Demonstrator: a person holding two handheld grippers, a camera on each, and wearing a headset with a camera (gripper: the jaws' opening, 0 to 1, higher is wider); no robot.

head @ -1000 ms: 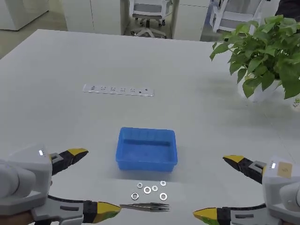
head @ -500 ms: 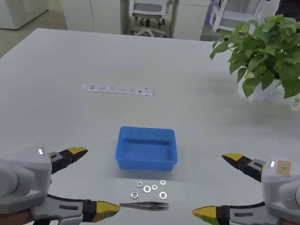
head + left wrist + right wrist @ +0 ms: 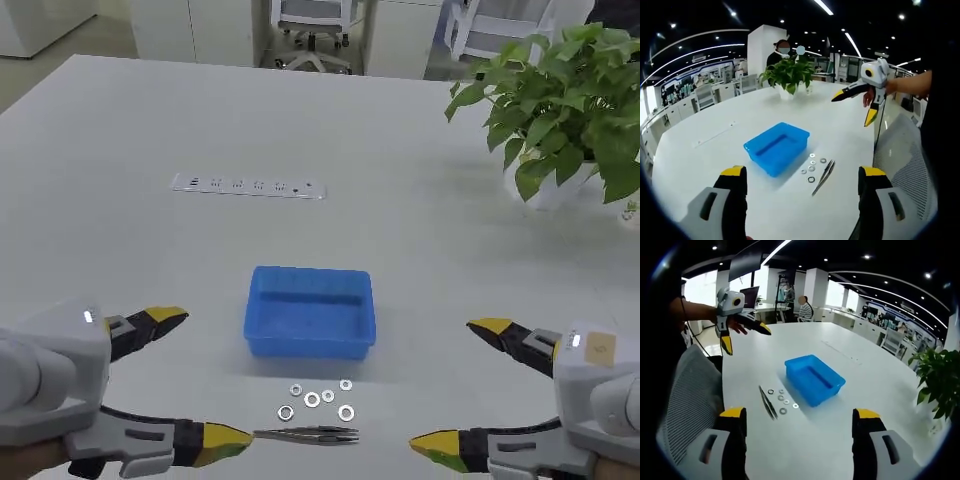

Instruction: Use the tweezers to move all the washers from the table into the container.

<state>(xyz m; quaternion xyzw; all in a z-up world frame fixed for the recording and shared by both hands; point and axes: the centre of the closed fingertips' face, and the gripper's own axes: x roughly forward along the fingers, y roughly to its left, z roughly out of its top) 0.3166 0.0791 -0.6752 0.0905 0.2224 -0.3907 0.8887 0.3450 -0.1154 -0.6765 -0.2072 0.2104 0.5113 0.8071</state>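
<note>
Holds the left gripper low at the near left of the white table, jaws spread wide, gripping nothing. Holds the right gripper at the near right, likewise wide and gripping nothing. Points both inward toward the tweezers, lying flat on the table between the two grippers and touched by neither. Finds the washers in a small loose cluster on the tabletop, just beyond the tweezers and just in front of the blue container. Shows a power strip well beyond the container, and a potted plant at the far right.
</note>
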